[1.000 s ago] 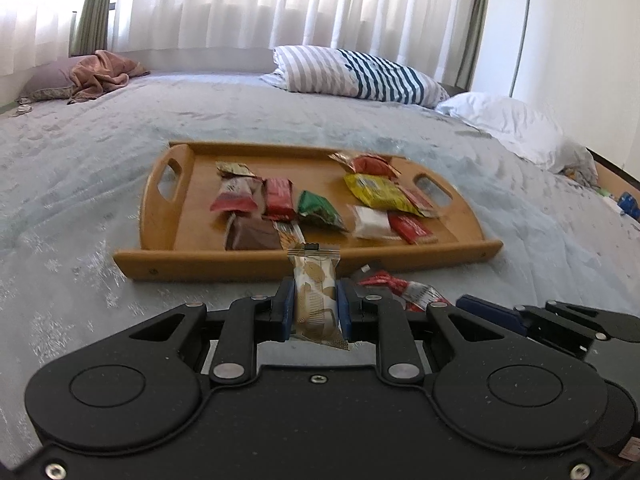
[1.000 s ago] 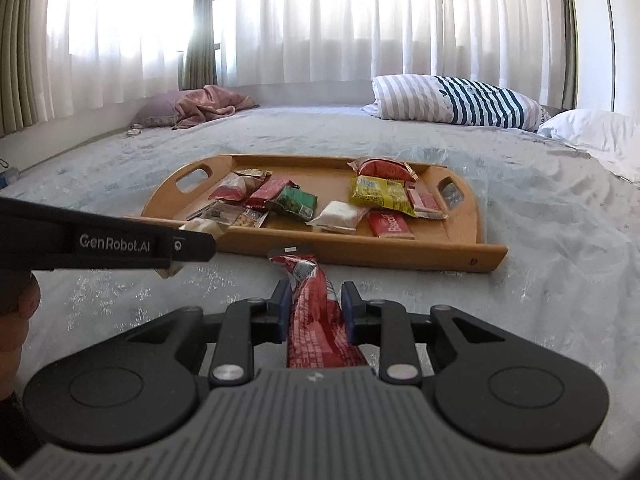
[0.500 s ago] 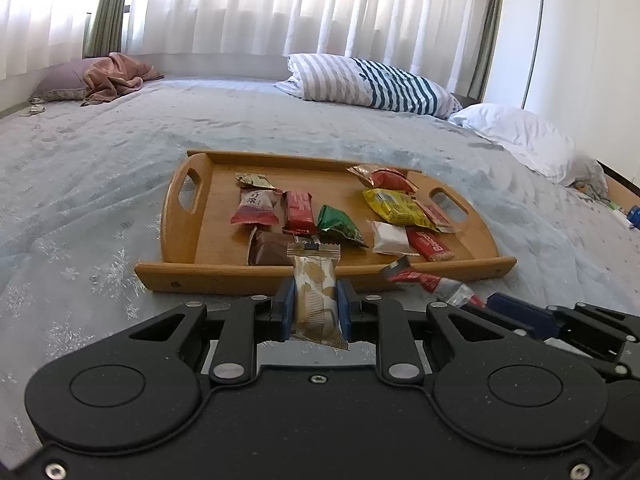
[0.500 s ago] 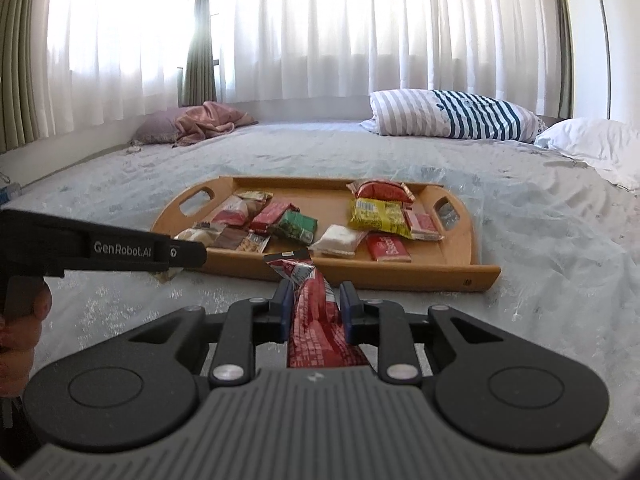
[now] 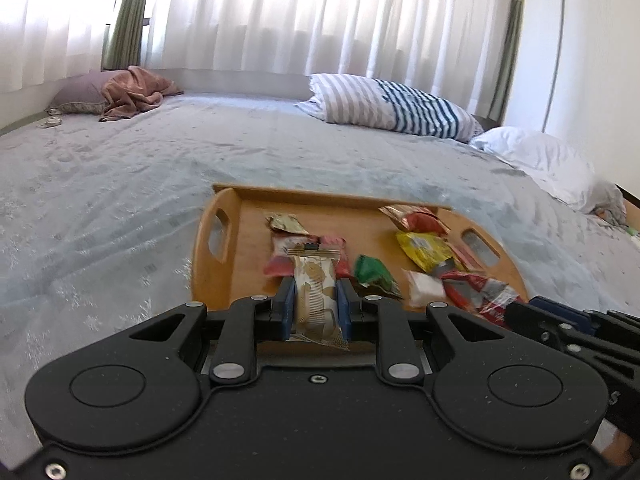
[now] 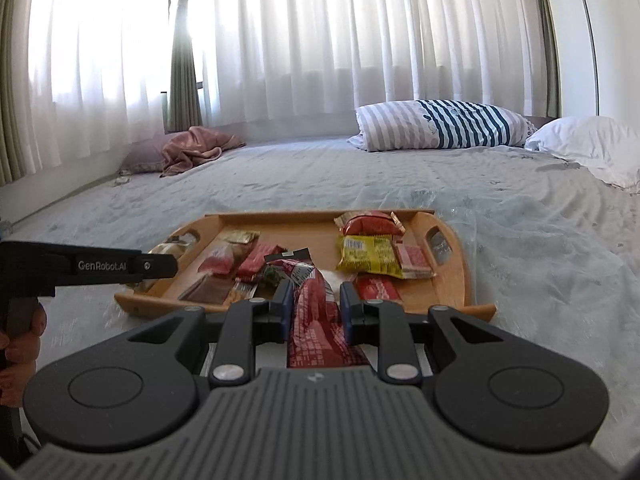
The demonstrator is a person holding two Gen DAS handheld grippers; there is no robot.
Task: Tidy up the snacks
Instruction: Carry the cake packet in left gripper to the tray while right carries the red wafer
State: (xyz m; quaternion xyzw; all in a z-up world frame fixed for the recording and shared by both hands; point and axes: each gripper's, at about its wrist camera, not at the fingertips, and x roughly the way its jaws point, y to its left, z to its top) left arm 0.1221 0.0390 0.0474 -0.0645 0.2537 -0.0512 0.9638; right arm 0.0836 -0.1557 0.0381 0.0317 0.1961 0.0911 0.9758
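A wooden tray (image 5: 218,272) (image 6: 456,280) with cut-out handles lies on the bed and holds several snack packets, among them a yellow packet (image 5: 426,250) (image 6: 366,254) and a green packet (image 5: 372,272). My left gripper (image 5: 316,304) is shut on a beige and white snack bar (image 5: 314,294), held upright over the tray's near edge. My right gripper (image 6: 314,300) is shut on a red snack packet (image 6: 316,316), also above the near edge. The right gripper shows at the lower right of the left wrist view, the left gripper at the left of the right wrist view.
The tray rests on a grey-blue bedspread (image 5: 120,200). A striped pillow (image 5: 396,108) and a white pillow (image 5: 540,160) lie at the back right, a pink blanket (image 5: 136,94) at the back left. A hand (image 6: 20,344) holds the left gripper's handle.
Both grippers have risen and moved forward toward the tray, so their held snacks now hang over its near edge instead of in front of it. Both grips are unchanged.
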